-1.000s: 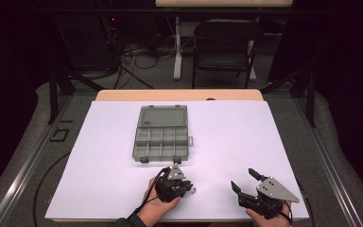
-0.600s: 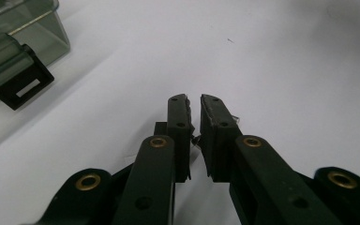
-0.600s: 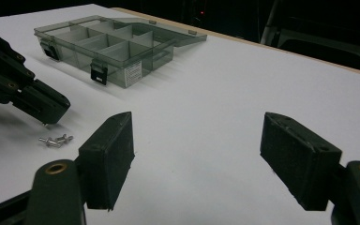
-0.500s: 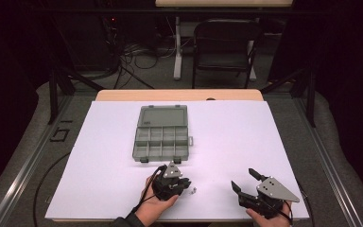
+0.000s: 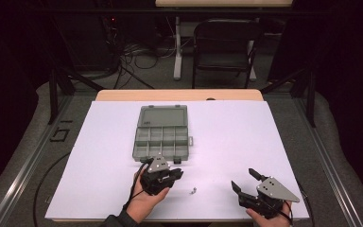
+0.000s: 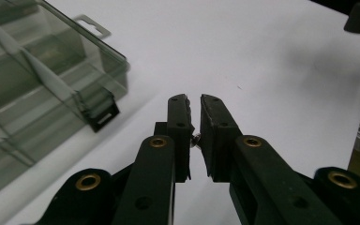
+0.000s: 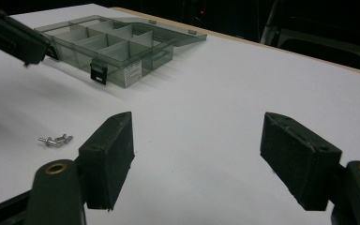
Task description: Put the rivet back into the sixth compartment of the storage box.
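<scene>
dark room, white bench (image 5: 246, 142) | left gripper (image 6: 194, 101) fingers pinch what looks like a small screw (image 6: 196, 139), lifted for the open box (image 5: 163, 137) | spare screws (image 7: 55, 139) lie near | right gripper (image 7: 197, 159) fingers wide apart, empty, waiting

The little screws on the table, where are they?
In the high view the little screws lie on the white table near its front edge, just right of the left gripper and below the open box.

left tongs (image 5: 176, 173) lifted off the sheet, nearer the organizer box (image 5: 163, 133), small screw (image 6: 196, 139) pinched
</scene>
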